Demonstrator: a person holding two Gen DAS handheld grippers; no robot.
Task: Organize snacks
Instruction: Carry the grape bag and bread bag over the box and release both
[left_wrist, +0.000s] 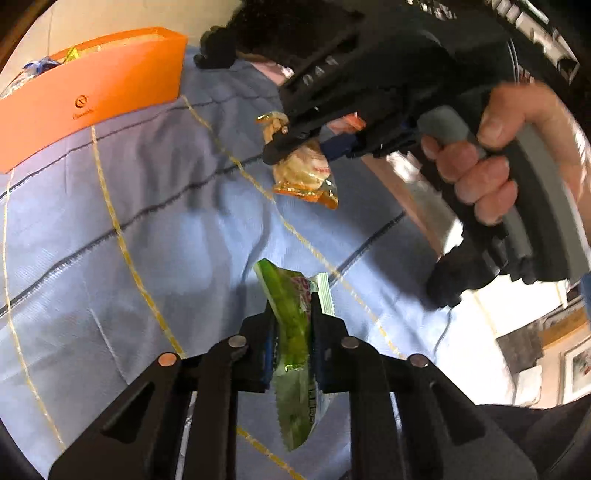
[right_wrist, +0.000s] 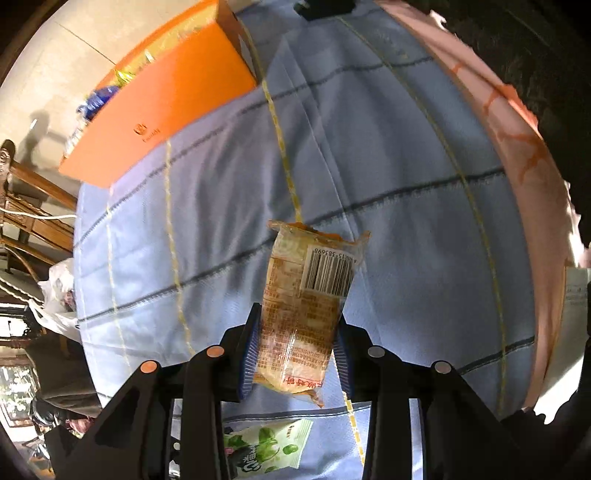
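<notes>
I'm holding both fingers clamped, left gripper (left_wrist: 293, 339) on the green packet (left_wrist: 291, 354), right gripper (right_wrist: 297, 354) on the orange packet (right_wrist: 303, 317), carrying them high toward the orange box (right_wrist: 162, 107) ahead-left, releasing only above its opening.

Green snack packet (left_wrist: 291, 354) is clamped edge-on in left gripper (left_wrist: 291, 321); orange barcoded packet (right_wrist: 303, 317) is held in right gripper (right_wrist: 295, 332), apparently clear of the cloth.
</notes>
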